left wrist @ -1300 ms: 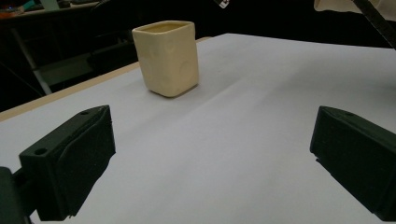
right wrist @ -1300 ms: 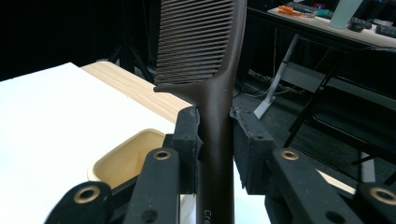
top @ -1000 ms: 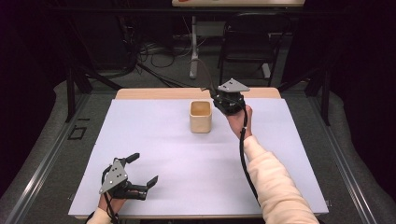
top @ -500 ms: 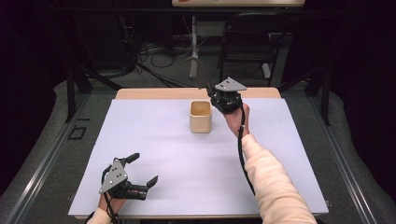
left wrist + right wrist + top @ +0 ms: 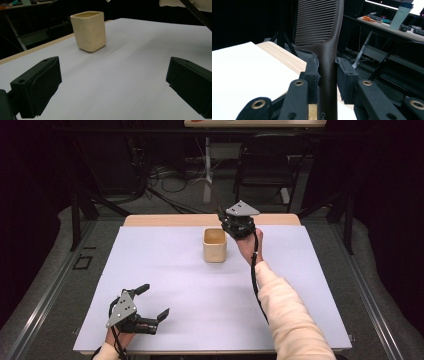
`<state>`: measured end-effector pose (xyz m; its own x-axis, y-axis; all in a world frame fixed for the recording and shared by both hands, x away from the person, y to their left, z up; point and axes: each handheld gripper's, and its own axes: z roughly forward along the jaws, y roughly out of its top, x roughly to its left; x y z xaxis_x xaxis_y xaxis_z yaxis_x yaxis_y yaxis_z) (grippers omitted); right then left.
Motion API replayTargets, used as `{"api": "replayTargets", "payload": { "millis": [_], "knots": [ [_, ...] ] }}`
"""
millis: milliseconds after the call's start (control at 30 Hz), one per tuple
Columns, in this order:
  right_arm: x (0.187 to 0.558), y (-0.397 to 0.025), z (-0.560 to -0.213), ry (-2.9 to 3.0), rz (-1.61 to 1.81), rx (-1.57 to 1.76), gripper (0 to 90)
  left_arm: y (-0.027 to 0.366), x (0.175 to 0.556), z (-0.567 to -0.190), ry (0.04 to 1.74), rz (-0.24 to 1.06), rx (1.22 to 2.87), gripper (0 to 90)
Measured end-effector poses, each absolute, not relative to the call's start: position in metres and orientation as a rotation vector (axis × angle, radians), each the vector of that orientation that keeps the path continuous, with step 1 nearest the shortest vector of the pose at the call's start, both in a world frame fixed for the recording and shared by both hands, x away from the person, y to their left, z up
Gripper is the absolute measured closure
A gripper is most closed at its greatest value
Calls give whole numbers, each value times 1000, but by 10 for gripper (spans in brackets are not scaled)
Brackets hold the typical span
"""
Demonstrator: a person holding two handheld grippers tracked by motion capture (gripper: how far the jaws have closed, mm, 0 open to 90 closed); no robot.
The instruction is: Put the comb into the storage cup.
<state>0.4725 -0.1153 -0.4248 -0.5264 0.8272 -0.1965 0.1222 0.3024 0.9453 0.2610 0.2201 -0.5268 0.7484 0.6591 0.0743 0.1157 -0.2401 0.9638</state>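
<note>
Your right gripper [image 5: 327,72] has its jaws closed on the handle of a dark comb [image 5: 322,30]; in the right gripper view the handle runs straight up between the two pads and the toothed part stands above them, teeth facing left in that view. In the high view the same gripper [image 5: 239,224] sits at the far side of the table, just right of the cream cup [image 5: 214,245], and the comb [image 5: 216,200] shows as a thin dark shape rising from it toward the far left. Whether the gripper body touches the cup cannot be told from above.

The cup stands upright on the white sheet [image 5: 200,285], far of centre, mouth up. The left gripper view shows it [image 5: 88,31] with rounded corners and a dimpled wall, far and slightly left of the jaws.

Your left gripper [image 5: 142,312] lies at the near left corner of the sheet, jaws spread wide and holding nothing. In its own view [image 5: 112,85] the two black pads sit far apart with bare sheet between them. It is well apart from the cup and from your right gripper.

A strip of the wooden table [image 5: 165,220] shows beyond the far edge of the sheet.
</note>
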Motion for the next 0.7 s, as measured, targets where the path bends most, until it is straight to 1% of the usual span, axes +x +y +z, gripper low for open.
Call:
{"api": "replayTargets", "payload": {
  "millis": [700],
  "knots": [
    [481, -95, -420, 1870, 1310, 808, 723, 220, 261, -527, 612, 569, 1758, 1]
  ]
}}
